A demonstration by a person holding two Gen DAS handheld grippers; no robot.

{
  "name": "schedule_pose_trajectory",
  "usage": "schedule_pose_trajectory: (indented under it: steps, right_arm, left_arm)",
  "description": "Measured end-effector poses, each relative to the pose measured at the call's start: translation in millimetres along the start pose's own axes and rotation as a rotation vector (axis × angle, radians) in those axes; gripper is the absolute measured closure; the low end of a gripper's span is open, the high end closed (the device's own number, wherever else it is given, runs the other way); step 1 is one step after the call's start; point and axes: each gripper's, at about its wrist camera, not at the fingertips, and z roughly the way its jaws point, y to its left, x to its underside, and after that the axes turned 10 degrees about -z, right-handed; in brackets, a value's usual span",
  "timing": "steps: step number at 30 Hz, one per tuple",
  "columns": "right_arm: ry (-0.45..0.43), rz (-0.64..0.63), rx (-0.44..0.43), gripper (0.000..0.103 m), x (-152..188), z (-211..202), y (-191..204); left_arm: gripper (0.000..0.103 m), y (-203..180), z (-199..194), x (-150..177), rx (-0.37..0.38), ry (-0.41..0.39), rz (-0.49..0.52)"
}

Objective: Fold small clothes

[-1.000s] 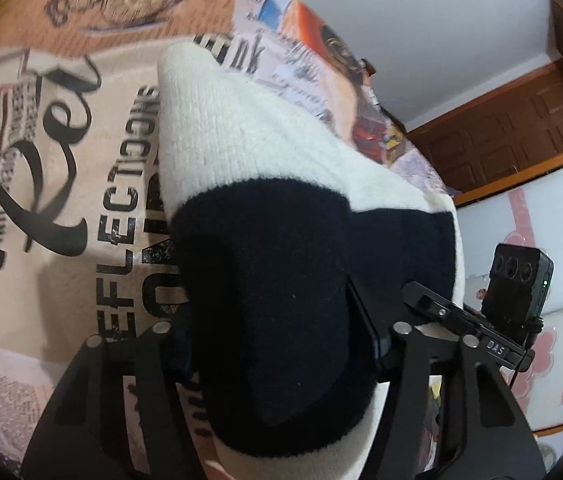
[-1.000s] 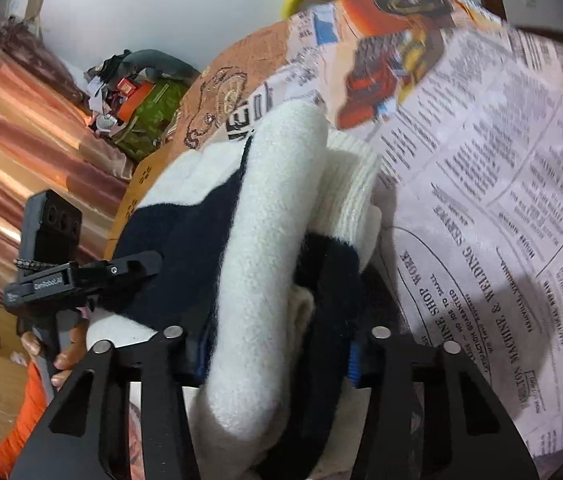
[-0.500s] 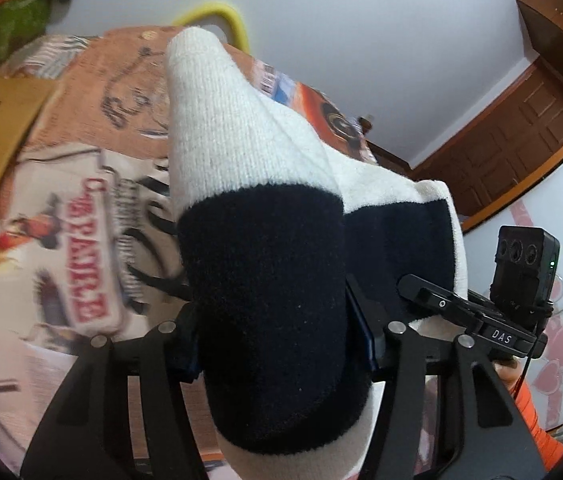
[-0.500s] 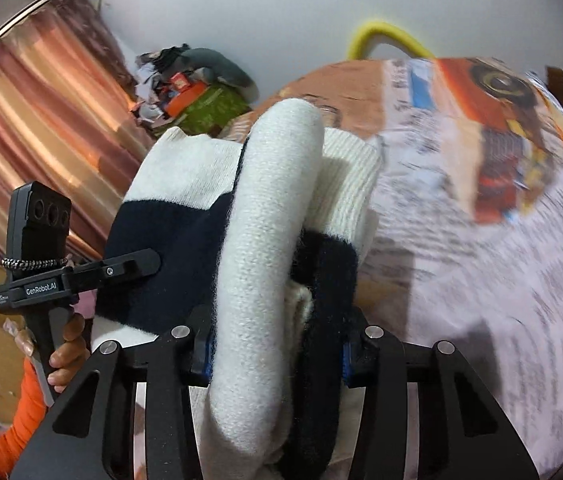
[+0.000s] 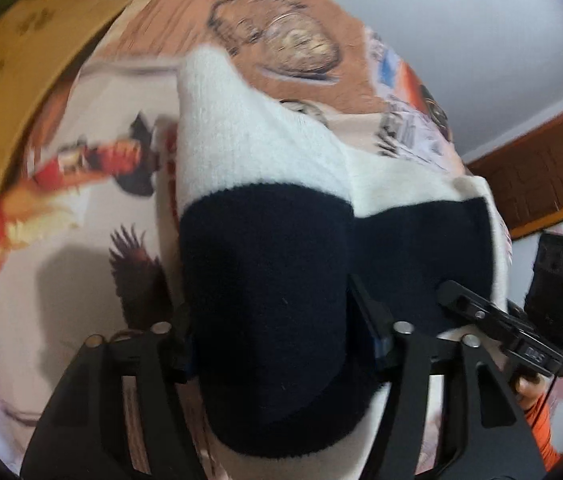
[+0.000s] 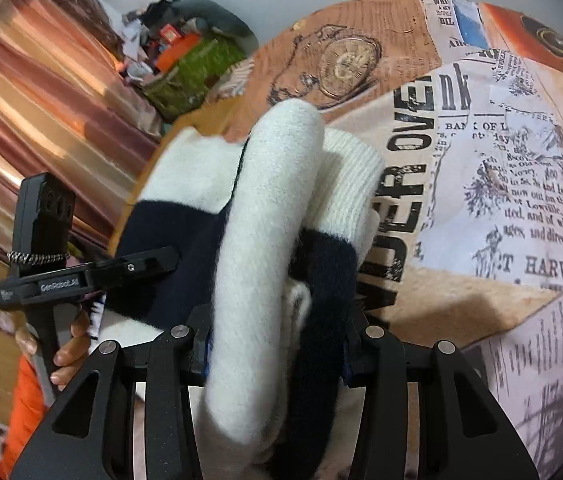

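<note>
A cream and navy knitted garment (image 5: 273, 264) is held between both grippers above a newspaper-print cloth (image 5: 81, 264). My left gripper (image 5: 281, 344) is shut on its navy band; the cream part sticks forward. My right gripper (image 6: 277, 344) is shut on a bunched fold of the same garment (image 6: 265, 240), cream on the left, navy on the right. The right gripper (image 5: 513, 332) shows at the right of the left wrist view, and the left gripper (image 6: 93, 276) at the left of the right wrist view. The fingertips are hidden by the fabric.
The newspaper-print cloth (image 6: 501, 200) covers the surface below. A cardboard box (image 5: 21, 92) lies at the far left. A pile of clutter (image 6: 189, 56) and a striped curtain (image 6: 41, 100) stand behind. A wooden door (image 5: 541, 168) is at the right.
Both grippers have kept their hold on the garment, swung upward toward the wall and then tilted back down toward the cloth. The views now look further across the surface.
</note>
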Motion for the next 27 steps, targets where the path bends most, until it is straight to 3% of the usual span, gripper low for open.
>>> schedule_pose_trajectory:
  steps: [4, 8, 13, 20, 24, 27]
  right_arm:
    - [0.003, 0.024, -0.018, 0.056, 2, -2, -11]
    - [0.005, -0.056, 0.030, 0.051, 2, -21, -1]
    - [-0.080, -0.218, 0.150, 0.051, -4, -58, 25]
    - [-0.160, -0.356, 0.136, 0.051, -25, -73, 65]
    - [-0.094, -0.393, 0.156, 0.051, -20, -42, 71]
    - [-0.009, -0.380, 0.166, 0.051, -6, -15, 62]
  left_arm:
    - [0.030, 15, 4, 1, 0.070, -0.015, -0.082]
    - [0.028, -1, -9, 6, -0.040, -0.064, -0.004]
    - [0.028, -18, -47, 13, -0.217, -0.218, 0.106]
    - [0.028, -57, -92, 32, -0.272, -0.420, 0.231]
    - [0.023, -68, -80, 42, -0.311, -0.424, 0.273]
    - [0.022, -70, -49, 51, -0.357, -0.352, 0.314]
